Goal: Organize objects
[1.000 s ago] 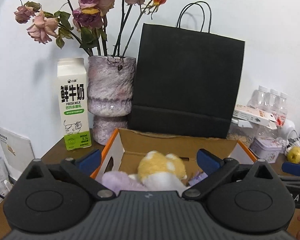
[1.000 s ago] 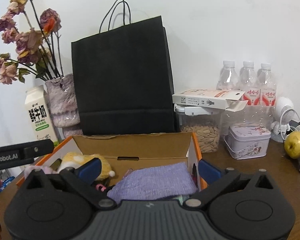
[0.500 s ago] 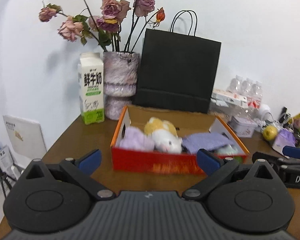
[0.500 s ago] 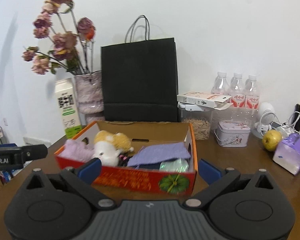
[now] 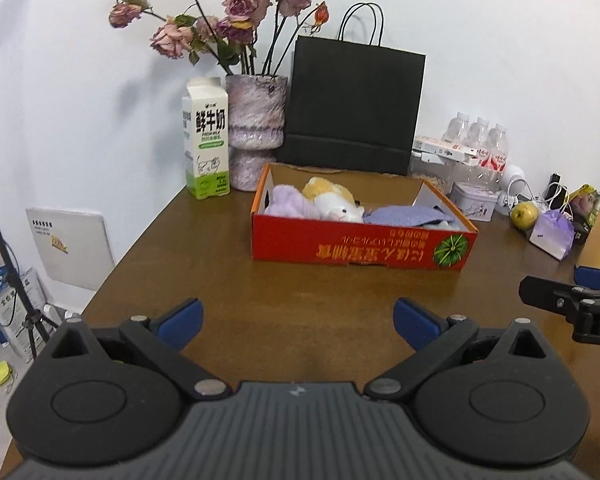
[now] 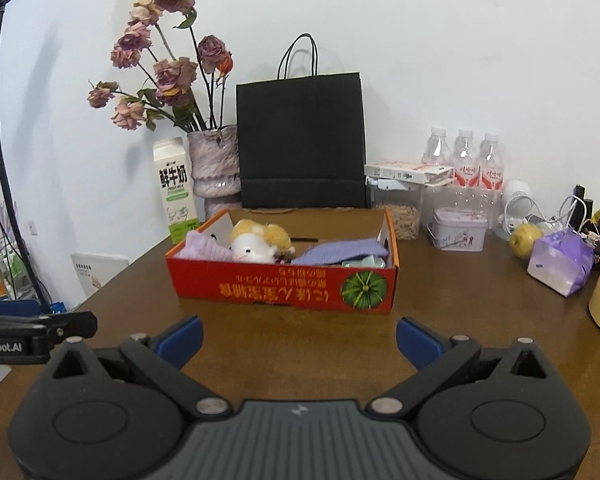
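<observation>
Both the left hand-held gripper [image 5: 296, 318] and the right hand-held gripper [image 6: 298, 336] hang released and empty at the bottom of frame above the brown wooden tabletop [image 5: 220, 280]. At centre frame, the red cardboard box [image 6: 284, 286] holds a yellow-and-white plush toy [image 6: 260, 242] and lilac knitted cloths [image 6: 340, 252].

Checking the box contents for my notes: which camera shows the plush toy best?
The right wrist view: the plush toy faces the camera in the red box, its white face and eyes showing. In the left wrist view the toy lies turned sideways, smaller, its face partly hidden by the box wall.
</observation>
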### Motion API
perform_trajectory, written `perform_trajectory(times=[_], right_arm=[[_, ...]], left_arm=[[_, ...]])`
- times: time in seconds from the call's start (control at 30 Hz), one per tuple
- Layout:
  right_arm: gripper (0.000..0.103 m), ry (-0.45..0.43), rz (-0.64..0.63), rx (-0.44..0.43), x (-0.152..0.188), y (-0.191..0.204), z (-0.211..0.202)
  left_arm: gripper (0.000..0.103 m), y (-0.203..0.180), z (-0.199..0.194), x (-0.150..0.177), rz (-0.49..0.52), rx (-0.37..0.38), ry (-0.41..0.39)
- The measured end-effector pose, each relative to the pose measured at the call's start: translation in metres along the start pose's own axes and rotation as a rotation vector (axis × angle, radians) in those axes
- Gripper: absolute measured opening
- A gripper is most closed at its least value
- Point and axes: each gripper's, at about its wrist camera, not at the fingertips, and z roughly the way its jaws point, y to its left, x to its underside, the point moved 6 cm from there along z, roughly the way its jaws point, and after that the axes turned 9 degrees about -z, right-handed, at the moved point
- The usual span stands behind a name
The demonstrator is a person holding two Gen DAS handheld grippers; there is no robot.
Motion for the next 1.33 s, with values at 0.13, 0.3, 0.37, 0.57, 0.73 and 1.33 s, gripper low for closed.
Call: perform_trajectory(times=[0.13, 0.3, 0.37, 0.57, 0.73, 1.33], right_arm=[[0.103, 0.009, 0.004, 0.001, 0.007, 0.003, -0.005], [0.103, 0.015, 0.005, 0.000, 0.011, 0.005, -0.010], [0.103, 0.014, 0.005, 0.000, 0.011, 0.005, -0.011], [0.103, 0.014, 0.003, 0.000, 0.012, 0.008, -0.015], [0.103, 0.013, 0.002, 0.000, 0.013, 0.008, -0.015], [0.103, 0.027, -0.004, -0.001, 0.014, 0.014, -0.020]], left_arm=[[0.103, 0.004, -0.004, 0.007, 0.001, -0.010, 0.013], [0.103, 0.005, -0.009, 0.009, -0.001, -0.009, 0.013], [0.103, 0.005, -0.010, 0.009, 0.001, -0.008, 0.011], [0.103, 0.004, -0.012, 0.009, 0.003, -0.007, 0.011], [0.103, 0.003, -0.013, 0.010, 0.005, -0.005, 0.009], [0.103, 0.000, -0.019, 0.010, 0.023, 0.008, 0.012]])
